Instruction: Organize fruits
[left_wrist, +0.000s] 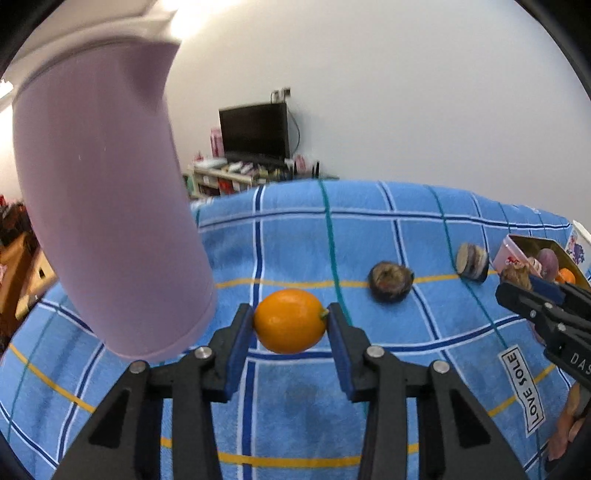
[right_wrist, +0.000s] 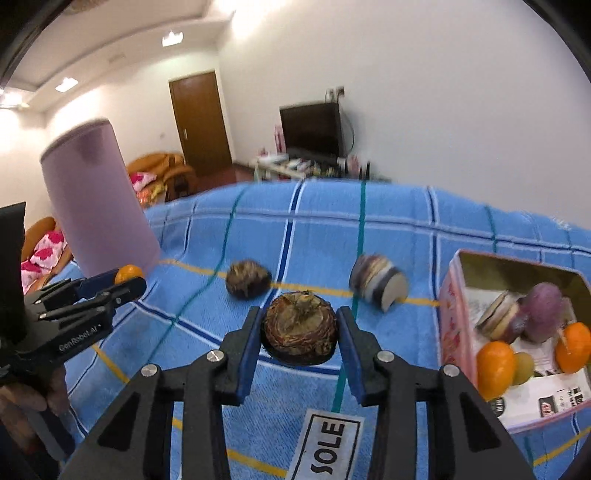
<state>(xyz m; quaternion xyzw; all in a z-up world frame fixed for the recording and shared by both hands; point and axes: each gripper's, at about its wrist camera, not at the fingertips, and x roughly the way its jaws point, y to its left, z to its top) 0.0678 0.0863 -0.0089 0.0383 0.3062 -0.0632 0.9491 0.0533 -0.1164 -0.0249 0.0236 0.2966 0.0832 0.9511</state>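
Between left hand-held gripper (left_wrist: 290, 322) pads: orange (left_wrist: 290, 321) | right hand-held gripper (right_wrist: 300, 328): brown fruit (right_wrist: 300, 328)

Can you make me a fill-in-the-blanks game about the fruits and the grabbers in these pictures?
1. The left hand-held gripper is shut on an ____ citrus fruit.
2. The right hand-held gripper is shut on a ____ bulb.
3. The pink box sits on a checked ____ towel.

Missing words: orange; brown; blue
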